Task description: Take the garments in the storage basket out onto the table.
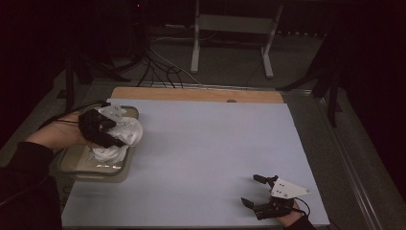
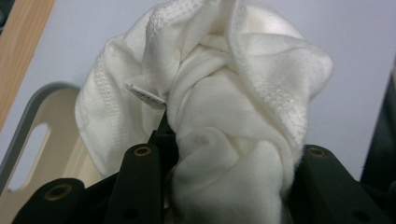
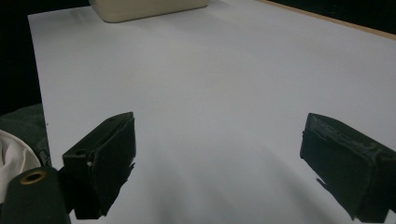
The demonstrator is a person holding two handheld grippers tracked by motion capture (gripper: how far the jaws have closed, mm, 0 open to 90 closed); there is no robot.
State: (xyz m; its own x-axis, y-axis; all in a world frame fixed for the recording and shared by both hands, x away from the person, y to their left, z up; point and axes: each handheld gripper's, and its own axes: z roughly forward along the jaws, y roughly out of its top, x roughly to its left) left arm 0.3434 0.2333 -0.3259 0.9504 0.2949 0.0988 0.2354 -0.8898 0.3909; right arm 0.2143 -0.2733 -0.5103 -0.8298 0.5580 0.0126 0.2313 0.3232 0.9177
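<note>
I'm mid-lift on the white cloth (image 1: 122, 136): my left claw (image 1: 112, 132) is clamped on a bunched handful of it, jaws squeezed into the folds, as the left gripper view (image 2: 224, 116) makes plain. The bundle hangs at about nine o'clock on the bench (image 1: 206, 158), just above the beige tray (image 1: 79, 165) with the grey rim, its lower folds trailing toward the tray floor. Whether the tail is touching the tray I can't quite tell in this dim light. A small label (image 2: 145, 96) sticks out of the fabric near the jaw tip.

As I read it, the step in hand is pulling the cloth out of the tray. The next move calls for carrying it clear of the rim and toward the open middle of the pale bench cover, keeping the grip firm so no fold slips, then setting it down where both claws can work it.

My left hand (image 1: 57, 134) comes in from the nine o'clock edge, forearm level, claw pointing toward three o'clock. My right claw (image 1: 253, 190) rests low at five o'clock, jaws spread wide with nothing between them, well apart from the cloth
</note>
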